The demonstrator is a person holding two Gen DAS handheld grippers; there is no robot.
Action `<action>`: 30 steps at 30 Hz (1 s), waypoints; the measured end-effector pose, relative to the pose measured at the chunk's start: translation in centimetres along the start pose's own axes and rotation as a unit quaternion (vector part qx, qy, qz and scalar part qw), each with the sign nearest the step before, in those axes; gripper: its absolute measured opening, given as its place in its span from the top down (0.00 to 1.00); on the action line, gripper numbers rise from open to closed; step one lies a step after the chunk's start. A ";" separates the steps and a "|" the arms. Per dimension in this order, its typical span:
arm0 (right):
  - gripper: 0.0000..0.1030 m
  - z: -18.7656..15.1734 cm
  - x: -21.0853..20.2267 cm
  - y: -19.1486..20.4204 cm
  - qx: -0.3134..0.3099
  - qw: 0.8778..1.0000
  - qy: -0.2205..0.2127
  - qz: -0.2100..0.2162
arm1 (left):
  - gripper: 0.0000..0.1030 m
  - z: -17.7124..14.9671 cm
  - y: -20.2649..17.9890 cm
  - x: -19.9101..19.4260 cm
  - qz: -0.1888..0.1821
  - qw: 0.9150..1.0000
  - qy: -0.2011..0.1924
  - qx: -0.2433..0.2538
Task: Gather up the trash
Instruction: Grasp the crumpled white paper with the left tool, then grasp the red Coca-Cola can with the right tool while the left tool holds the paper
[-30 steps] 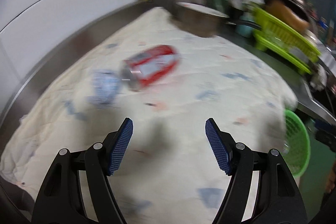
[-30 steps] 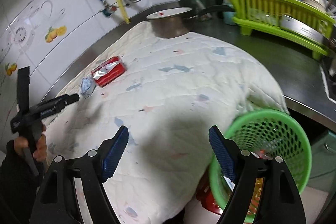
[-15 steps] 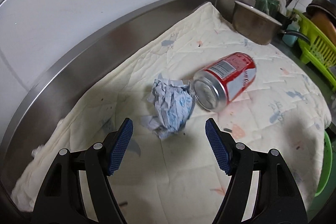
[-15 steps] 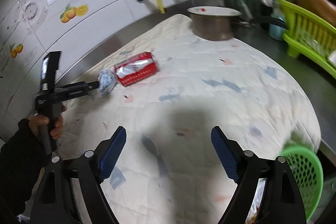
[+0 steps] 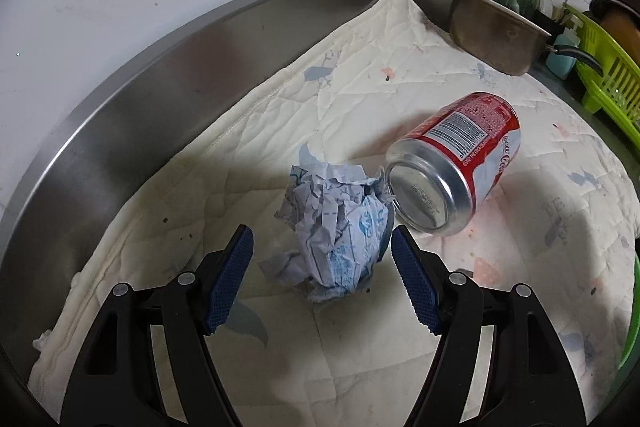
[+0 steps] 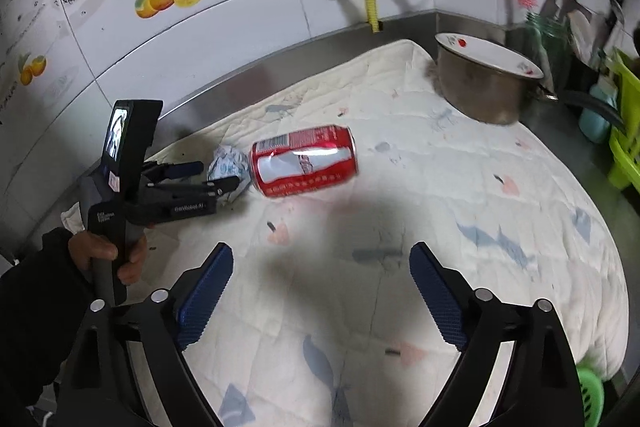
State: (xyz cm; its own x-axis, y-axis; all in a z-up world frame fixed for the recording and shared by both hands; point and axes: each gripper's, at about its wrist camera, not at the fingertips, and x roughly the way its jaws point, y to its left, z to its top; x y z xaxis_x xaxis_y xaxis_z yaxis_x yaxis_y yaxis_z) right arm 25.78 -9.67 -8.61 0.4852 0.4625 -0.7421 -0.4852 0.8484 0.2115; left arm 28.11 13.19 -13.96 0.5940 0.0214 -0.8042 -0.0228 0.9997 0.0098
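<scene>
Crumpled paper (image 5: 340, 227) – a blue-and-white wad – sits at the centre of the left wrist view on the quilted cloth (image 5: 360, 99), and the left gripper (image 5: 322, 255) has its 2 blue pads either side of it, spread apart with a gap showing on each side, nothing pinched. Just to the right of the wad, touching or very nearly so, the red soda can (image 5: 456, 167) lies on its side with its silver base turned toward the camera. In the right wrist view the same can (image 6: 304, 161) lies left of centre, the paper (image 6: 228, 163) at its left end, and the left gripper (image 6: 208, 177) reaches in level from the left edge of the frame around that paper, held by a hand (image 6: 104, 255) in a dark sleeve at lower left. The right gripper (image 6: 322, 291) fills the bottom of its own view, its jaws just having been opening – now spread wide with only bare cloth between them, well short of the can. A metal pot (image 6: 480, 83) stands at the upper right on the cloth's far corner, and a sliver of green basket (image 6: 590, 391) shows at the lower right edge.
</scene>
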 end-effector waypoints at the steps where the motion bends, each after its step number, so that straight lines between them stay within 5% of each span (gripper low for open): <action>1: 0.15 0.2 0.2 0.0 -0.001 1.000 0.000 -0.001 | 0.32 0.0 0.0 0.1 -0.001 1.000 -0.002 0.001; 2: 0.14 0.6 0.7 0.0 -0.003 1.000 0.001 0.003 | 0.34 0.1 0.0 0.2 -0.003 1.000 -0.005 0.002; 4: 0.13 1.0 1.2 0.0 -0.004 1.000 0.000 0.002 | 0.58 0.0 0.1 0.3 -0.019 1.000 -0.005 0.002; 9: 0.10 2.2 3.4 0.1 -0.013 1.000 0.004 0.007 | 0.66 -0.6 0.4 -0.1 -0.029 1.000 -0.012 -0.002; 30: 0.09 6.1 11.5 -1.9 0.003 0.996 0.029 0.083 | 0.69 -2.9 2.9 -4.1 -0.034 0.998 -0.033 -0.034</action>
State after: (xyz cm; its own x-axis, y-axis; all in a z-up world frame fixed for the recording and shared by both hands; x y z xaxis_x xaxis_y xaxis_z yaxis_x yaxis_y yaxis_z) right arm 36.76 -4.40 -13.67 0.3555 0.5814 -0.7318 -0.5514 0.7627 0.3381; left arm 23.22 15.94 -12.35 0.6474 -0.0443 -0.7609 -0.0336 0.9957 -0.0865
